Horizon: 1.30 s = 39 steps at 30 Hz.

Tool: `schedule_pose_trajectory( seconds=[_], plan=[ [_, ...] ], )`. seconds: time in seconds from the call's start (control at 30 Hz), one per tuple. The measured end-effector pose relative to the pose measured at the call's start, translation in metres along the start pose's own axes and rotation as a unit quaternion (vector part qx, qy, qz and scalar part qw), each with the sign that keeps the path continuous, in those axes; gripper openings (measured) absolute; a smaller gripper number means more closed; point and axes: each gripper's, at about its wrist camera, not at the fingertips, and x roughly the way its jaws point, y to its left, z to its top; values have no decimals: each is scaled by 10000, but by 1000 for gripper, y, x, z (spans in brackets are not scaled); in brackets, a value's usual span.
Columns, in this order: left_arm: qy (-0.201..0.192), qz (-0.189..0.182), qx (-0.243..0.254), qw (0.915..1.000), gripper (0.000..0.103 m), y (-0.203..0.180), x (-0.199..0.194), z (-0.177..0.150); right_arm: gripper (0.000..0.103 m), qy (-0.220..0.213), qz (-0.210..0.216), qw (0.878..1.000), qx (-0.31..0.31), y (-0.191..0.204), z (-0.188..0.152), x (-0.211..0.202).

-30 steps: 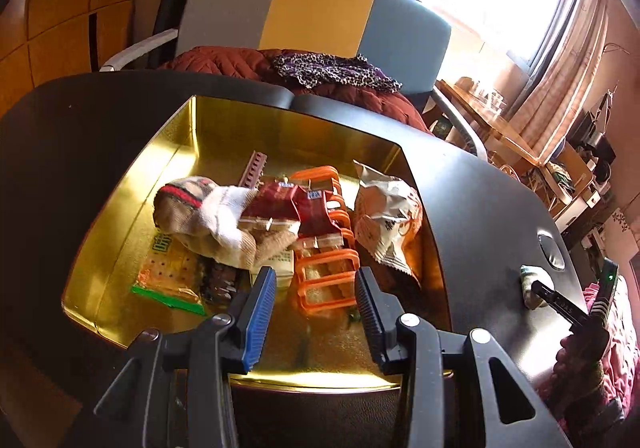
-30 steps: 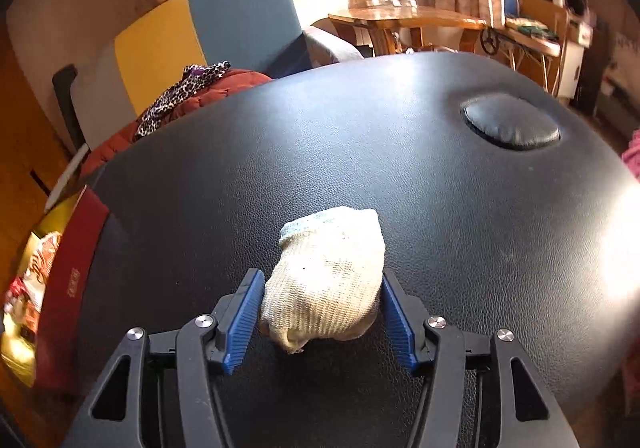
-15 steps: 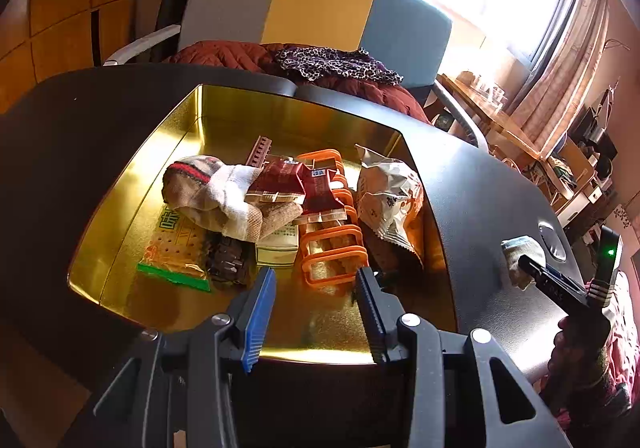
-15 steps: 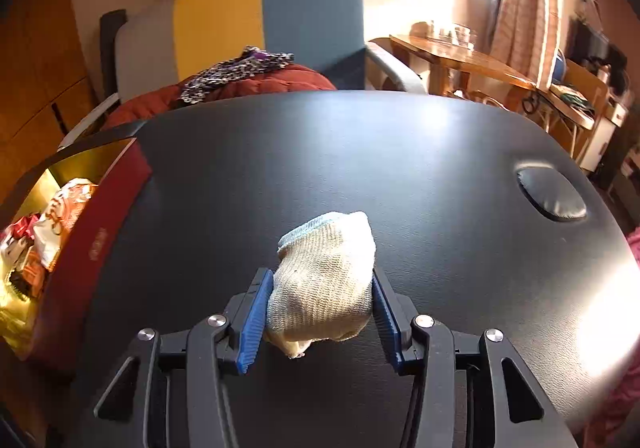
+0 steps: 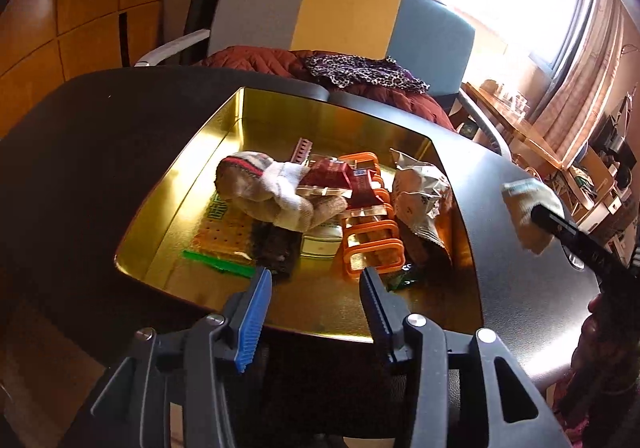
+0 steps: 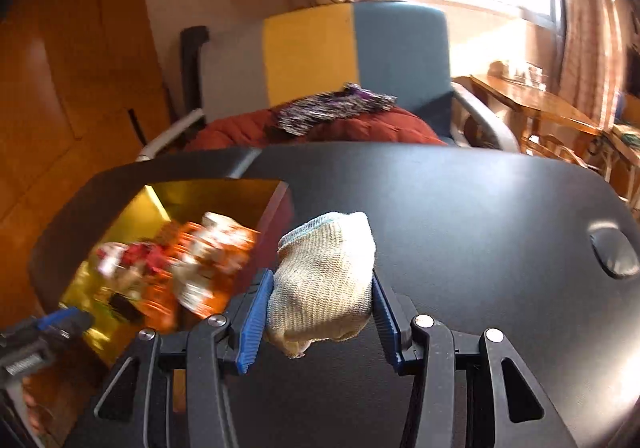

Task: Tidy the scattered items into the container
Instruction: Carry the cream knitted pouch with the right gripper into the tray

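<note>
A gold tin sits on the black table and holds socks, snack packets and an orange plastic rack. My left gripper hovers open over the tin's near edge with nothing between its fingers. My right gripper is shut on a cream knitted sock, lifted above the table just right of the tin. In the left wrist view that sock shows at the right, held over the table beside the tin.
A grey, yellow and blue chair with a red quilt and a leopard-print cloth stands behind the table. A round black inset lies in the table at the far right. A wooden side table stands by the window.
My right gripper has lifted the cream sock off the table and carried it left toward the tin. My left gripper has drawn back a little from the tin.
</note>
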Motion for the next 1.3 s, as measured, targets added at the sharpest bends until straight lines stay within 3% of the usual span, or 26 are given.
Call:
schedule_pose_trajectory(
  seconds=[0.2, 0.43, 0.83, 0.9, 1.3],
  plan=[
    [-77, 34, -109, 9999, 50, 9, -4, 2, 49, -61, 670, 9972, -326, 62, 21, 11],
    [-135, 37, -238, 9996, 50, 20, -8, 5, 49, 118, 809, 9939, -745, 105, 18, 36],
    [-208, 139, -317, 9992, 53, 26, -12, 8, 50, 443, 667, 9931, -853, 120, 21, 67],
    [-220, 179, -312, 9991, 55, 27, -13, 7, 55, 454, 652, 9931, -863, 123, 22, 71],
    [-198, 858, -178, 9960, 57, 23, -14, 9, 61, 269, 677, 9957, -569, 106, 24, 61]
  ],
)
